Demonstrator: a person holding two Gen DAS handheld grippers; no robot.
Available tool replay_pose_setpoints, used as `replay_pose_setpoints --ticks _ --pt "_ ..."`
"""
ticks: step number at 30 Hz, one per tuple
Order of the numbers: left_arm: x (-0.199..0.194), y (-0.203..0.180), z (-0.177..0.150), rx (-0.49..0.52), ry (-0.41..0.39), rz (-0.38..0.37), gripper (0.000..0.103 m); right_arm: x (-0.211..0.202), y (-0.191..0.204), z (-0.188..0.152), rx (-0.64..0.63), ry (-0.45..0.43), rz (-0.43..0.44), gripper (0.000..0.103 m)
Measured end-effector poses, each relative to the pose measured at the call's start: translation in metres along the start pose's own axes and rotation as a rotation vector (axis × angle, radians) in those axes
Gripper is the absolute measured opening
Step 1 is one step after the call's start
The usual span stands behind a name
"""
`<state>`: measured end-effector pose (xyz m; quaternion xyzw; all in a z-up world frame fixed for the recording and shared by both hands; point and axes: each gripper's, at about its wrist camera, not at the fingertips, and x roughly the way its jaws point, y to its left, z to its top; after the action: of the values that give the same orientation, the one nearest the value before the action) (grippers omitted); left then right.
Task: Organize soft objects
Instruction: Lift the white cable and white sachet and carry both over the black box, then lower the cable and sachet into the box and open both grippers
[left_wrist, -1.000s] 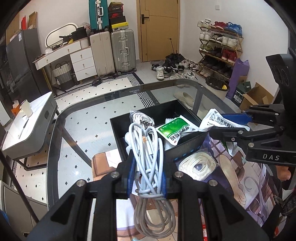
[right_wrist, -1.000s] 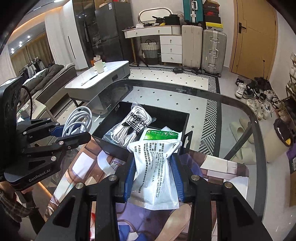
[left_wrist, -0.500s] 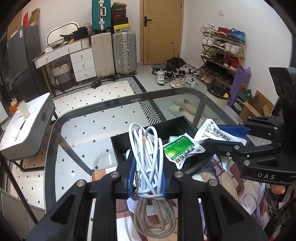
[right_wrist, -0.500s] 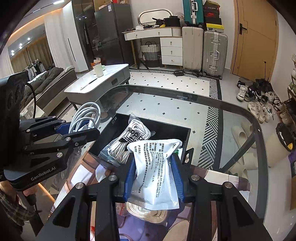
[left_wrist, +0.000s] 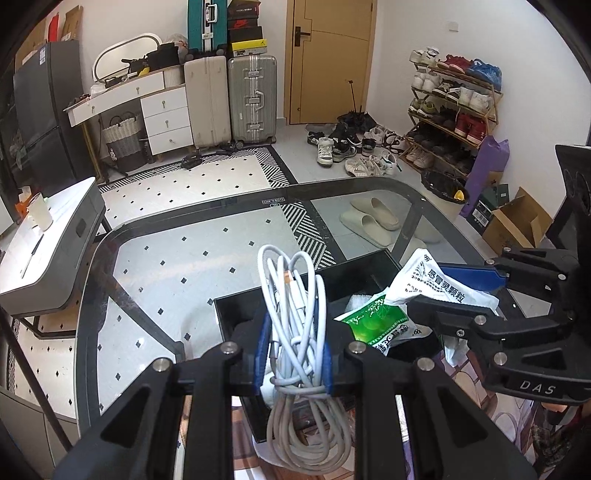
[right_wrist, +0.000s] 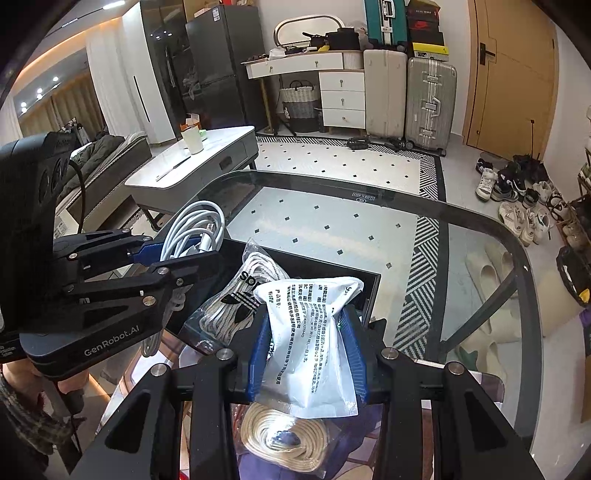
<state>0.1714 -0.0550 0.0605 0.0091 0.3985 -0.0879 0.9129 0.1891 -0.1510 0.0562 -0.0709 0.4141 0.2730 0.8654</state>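
The left gripper (left_wrist: 293, 354) is clamping its blue pads around a coiled bundle of white charging cable (left_wrist: 295, 317), holding it just above the near-left corner of the open black rectangular storage box (right_wrist: 317, 264) on the glass table (right_wrist: 369, 221). The right gripper (right_wrist: 308, 354) is pinching a white printed plastic medicine sachet (right_wrist: 312, 332) over the box's near-right edge. Inside the box a clear bag of white shoelaces (right_wrist: 236, 302) is lying. A coiled cream cord (right_wrist: 284, 435) is waiting just in front of the box. Both loads seem to be mid-carry; next, each one probably needs lowering inside the box's walls before the jaws part.
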Motion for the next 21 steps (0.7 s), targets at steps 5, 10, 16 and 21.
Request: replay_pose_setpoints --ticks 5,10,16,21 --pt "0.010 0.004 0.003 -0.011 0.000 -0.002 0.021 0.008 -0.003 0.004 -0.003 0.006 0.005 0.038" --pt "0.023 0.005 0.004 -0.011 0.016 -0.005 0.021 0.015 -0.001 0.002 -0.012 0.013 0.010 0.038" --pt "0.031 0.008 0.000 -0.025 0.030 -0.017 0.021 0.028 0.001 0.004 -0.020 0.031 0.016 0.038" --pt "0.038 0.009 0.000 -0.029 0.046 -0.028 0.021 0.039 0.003 0.006 -0.024 0.047 0.022 0.038"
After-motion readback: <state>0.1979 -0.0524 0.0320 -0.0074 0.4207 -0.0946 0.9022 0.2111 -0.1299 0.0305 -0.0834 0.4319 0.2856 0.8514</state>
